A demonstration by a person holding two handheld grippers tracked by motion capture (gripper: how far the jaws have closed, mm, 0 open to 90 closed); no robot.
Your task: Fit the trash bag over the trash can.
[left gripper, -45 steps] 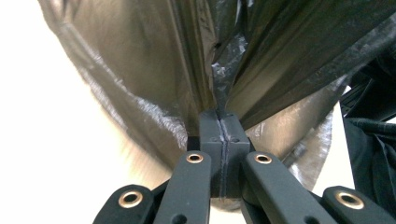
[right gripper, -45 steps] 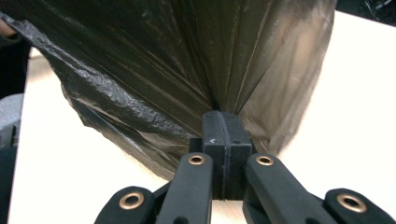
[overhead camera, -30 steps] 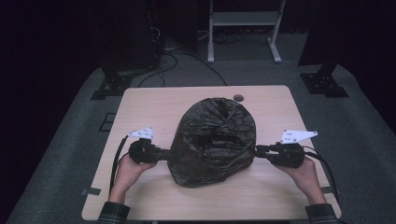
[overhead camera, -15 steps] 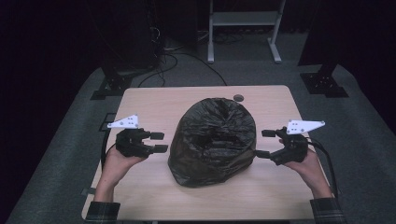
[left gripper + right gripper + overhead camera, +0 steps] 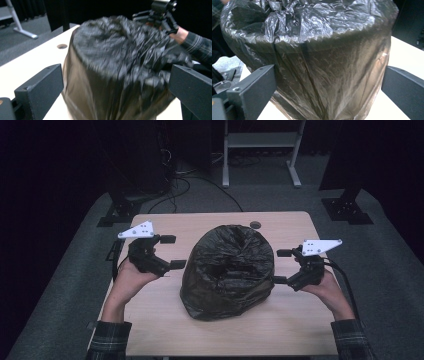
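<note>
black bin bag (image 5: 229,270) sits mid-table (image 5: 150,330), stretched over a round bin, top crumpled inward. my left gripper (image 5: 169,252) and right gripper (image 5: 281,266) flank it, jaws just spread wide, pinching nothing, so the liner rests freely.

Both hands raised, left gripper (image 5: 169,252) and right gripper (image 5: 281,266) just opened, fingers empty.
</note>
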